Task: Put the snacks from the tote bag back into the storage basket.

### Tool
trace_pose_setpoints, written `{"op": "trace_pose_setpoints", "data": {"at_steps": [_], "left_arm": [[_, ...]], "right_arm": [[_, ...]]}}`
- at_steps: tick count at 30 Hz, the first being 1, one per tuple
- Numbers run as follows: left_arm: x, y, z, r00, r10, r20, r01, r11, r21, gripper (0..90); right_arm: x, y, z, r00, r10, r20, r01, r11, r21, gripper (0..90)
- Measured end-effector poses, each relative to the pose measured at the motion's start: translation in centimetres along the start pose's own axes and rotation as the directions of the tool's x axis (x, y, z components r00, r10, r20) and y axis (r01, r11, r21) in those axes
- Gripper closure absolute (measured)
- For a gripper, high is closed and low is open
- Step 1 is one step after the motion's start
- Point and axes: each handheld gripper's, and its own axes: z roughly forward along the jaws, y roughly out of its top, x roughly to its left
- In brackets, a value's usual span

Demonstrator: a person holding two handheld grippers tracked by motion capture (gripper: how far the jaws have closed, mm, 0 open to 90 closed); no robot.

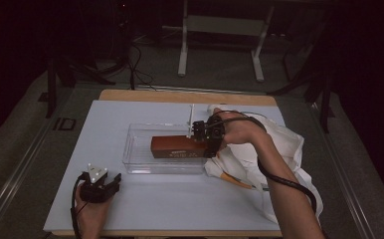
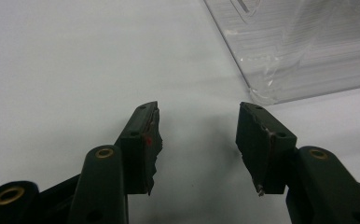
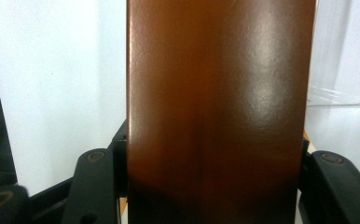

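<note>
A long brown box point(image 1: 176, 147) lies lengthwise inside a clear plastic bin point(image 1: 139, 164) at the middle of the white table. My right gripper point(image 1: 206, 142) is shut on the box's right end, and in the right gripper view the glossy brown box point(image 3: 220, 107) stands between both jaws and hides their tips. My left gripper point(image 1: 114, 179) rests on the table near the front left corner, a short way in front of the bin. In the left gripper view its fingers point(image 2: 145, 140) stand apart over bare table, with nothing between them; the bin's corner point(image 2: 266, 91) lies just beyond.
A crumpled white cloth bag point(image 1: 279, 154) with an orange strap lies right of the bin, under my right forearm. The white mat point(image 1: 90, 129) covers a wooden table. Dark floor, cables and a table frame lie beyond the far edge.
</note>
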Motion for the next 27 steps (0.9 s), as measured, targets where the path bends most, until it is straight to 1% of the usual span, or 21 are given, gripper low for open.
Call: {"op": "trace_pose_setpoints", "data": {"at_steps": [2,5,11,14,18,20,27], "left_arm": [[0.0,0.0,0.0,1.0000,0.000,0.000,0.000,1.0000,0.000,49.6],[0.0,0.0,0.0,1.0000,0.000,0.000,0.000,1.0000,0.000,49.6],[0.0,0.0,0.0,1.0000,0.001,-0.001,-0.001,1.0000,0.000,49.5],[0.0,0.0,0.0,1.0000,0.001,0.000,-0.001,1.0000,0.000,49.5],[0.0,0.0,0.0,1.0000,0.001,0.000,-0.001,1.0000,0.001,49.6],[0.0,0.0,0.0,1.0000,0.001,0.000,-0.001,1.0000,0.001,49.5],[0.0,0.0,0.0,1.0000,0.001,0.001,-0.001,1.0000,0.000,49.5]], "right_arm": [[0.0,0.1,0.2,1.0000,-0.007,-0.003,0.007,1.000,-0.005,43.4],[0.1,0.3,0.4,1.0000,-0.009,-0.001,0.009,1.000,0.005,43.4],[0.2,0.6,0.7,0.9999,-0.013,0.001,0.013,1.000,0.005,43.4],[0.2,0.7,0.8,0.9997,-0.024,0.004,0.024,1.000,0.011,43.4],[0.3,1.0,1.1,0.9997,-0.023,-0.001,0.023,1.000,0.011,43.4],[0.3,1.2,1.3,0.9995,-0.032,0.000,0.032,0.999,0.011,43.3],[0.4,1.7,1.8,0.9993,-0.036,-0.002,0.036,0.999,0.029,43.3]]}}
